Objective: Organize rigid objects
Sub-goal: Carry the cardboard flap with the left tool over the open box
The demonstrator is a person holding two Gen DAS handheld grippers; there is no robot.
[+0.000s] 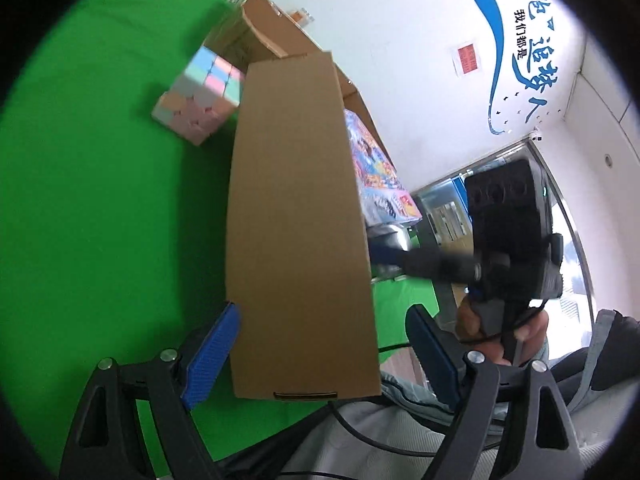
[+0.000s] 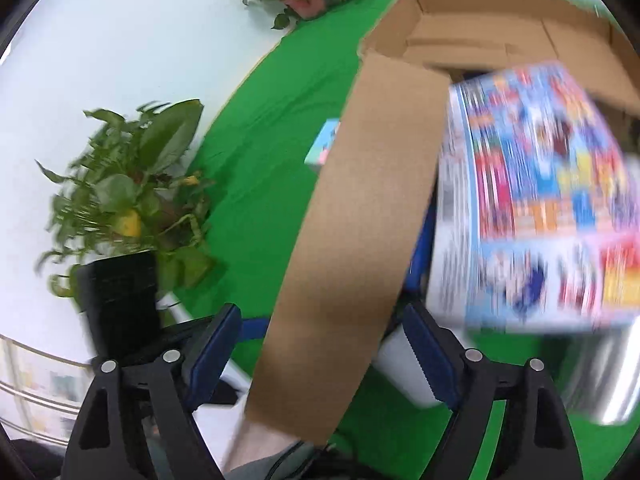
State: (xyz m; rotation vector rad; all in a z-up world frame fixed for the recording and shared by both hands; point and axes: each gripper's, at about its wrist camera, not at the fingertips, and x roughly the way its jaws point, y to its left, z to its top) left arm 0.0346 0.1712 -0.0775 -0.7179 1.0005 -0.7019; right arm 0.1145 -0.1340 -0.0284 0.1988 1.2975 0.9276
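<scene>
Centre frame, the box flap (image 1: 300,220) stands between your spread, empty left gripper (image 1: 316,356) pads, the colourful box (image 2: 536,208) sits lower right in the carton (image 2: 500,28) by your open right gripper (image 2: 320,356), so next likely fetch the cube (image 1: 204,92), upper left.

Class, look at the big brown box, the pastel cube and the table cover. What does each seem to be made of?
Box: corrugated cardboard, matte brown; creased flaps and a cut slot at the flap's edge show it.
Cube: probably hard plastic, with smooth, softly shining pastel tiles and sharp seams.
Table cover: likely cloth, flat matte green with soft wrinkles; the weave is too fine to see.
</scene>
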